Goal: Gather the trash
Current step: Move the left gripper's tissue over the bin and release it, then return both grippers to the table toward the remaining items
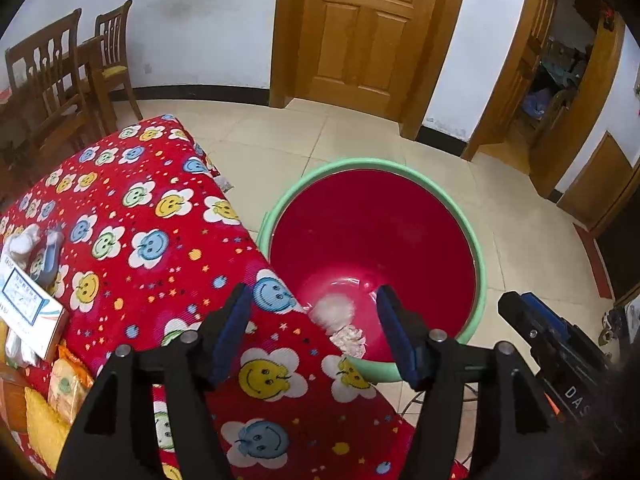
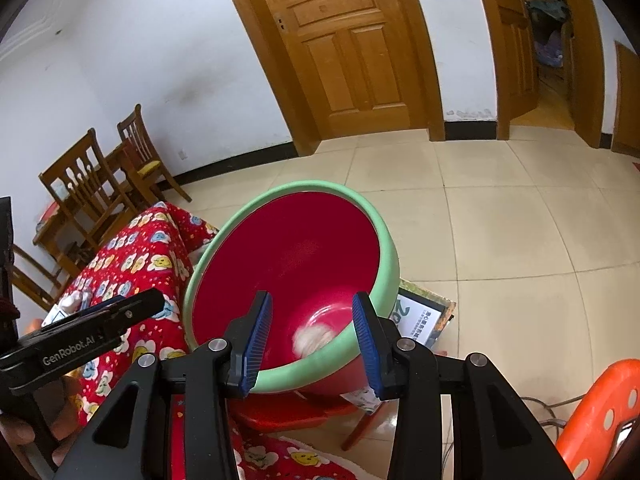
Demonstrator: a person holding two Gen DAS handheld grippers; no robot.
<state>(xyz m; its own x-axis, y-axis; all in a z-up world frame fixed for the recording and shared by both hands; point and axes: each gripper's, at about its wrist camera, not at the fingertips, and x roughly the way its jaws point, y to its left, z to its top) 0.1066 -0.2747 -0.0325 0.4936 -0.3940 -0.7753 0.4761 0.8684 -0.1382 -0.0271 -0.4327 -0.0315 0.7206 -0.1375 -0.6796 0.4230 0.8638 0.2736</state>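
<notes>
With both the left gripper (image 1: 314,334) and right gripper (image 2: 312,338) held apart and empty, the crumpled tissue (image 1: 334,312) was judged light, soft, easily pinched anywhere.

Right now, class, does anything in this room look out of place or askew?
Yes. The red bin with the green rim sits tilted on a red stool, not on the floor. A framed picture lies on the floor behind it instead of hanging.

The left black two-finger gripper with blue ribbed pads (image 1: 314,336) points steeply downward with its jaws parted and nothing between the pads, while the right black two-finger gripper with blue ribbed pads (image 2: 312,344) slants downward likewise, jaws apart and gripping nothing.
</notes>
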